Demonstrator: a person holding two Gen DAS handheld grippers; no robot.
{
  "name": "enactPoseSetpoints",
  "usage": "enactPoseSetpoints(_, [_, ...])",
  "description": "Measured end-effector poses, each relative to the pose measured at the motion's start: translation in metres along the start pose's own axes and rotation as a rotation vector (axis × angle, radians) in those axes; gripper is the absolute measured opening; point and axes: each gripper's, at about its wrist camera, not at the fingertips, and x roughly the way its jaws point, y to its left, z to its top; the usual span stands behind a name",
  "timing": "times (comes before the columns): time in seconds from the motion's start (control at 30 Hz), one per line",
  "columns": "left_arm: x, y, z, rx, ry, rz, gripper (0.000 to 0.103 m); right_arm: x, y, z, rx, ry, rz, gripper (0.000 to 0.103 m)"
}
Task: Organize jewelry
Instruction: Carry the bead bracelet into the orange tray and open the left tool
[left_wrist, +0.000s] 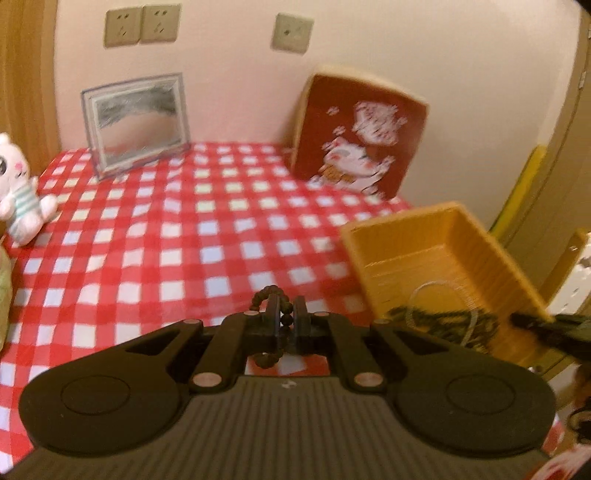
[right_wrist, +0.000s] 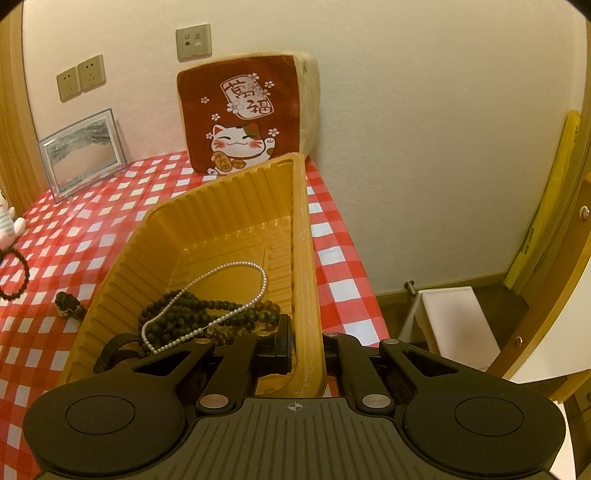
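My left gripper is shut on a dark bead bracelet and holds it above the red-checked tablecloth, left of the yellow tray. My right gripper is shut on the yellow tray's right wall and holds it tilted. In the tray lie a white pearl necklace and dark bead strings. The left gripper's fingers show at the tray's left with the bracelet dangling.
A red lucky-cat cushion and a framed picture lean on the back wall. A plush cat sits at the table's left. The table's right edge drops to the floor by a white stool.
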Motion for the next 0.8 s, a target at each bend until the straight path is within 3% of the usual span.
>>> enactPoseSetpoints(0.27, [-0.006,-0.039,0.011,0.008,-0.016,-0.157,0.005,0.000,0.001,0.001,-0.001,-0.001,0.001,0.005])
enactPoseSetpoints(0.6, [0.019,-0.101,0.007,0.029,0.051,-0.364,0.005,-0.002,0.005,0.005,-0.004,-0.003,0.002,0.005])
enactPoseSetpoints(0.8, [0.040,-0.136,0.002,0.051,0.096,-0.445,0.005,-0.003,0.006,0.005,-0.005,-0.006,0.002,0.005])
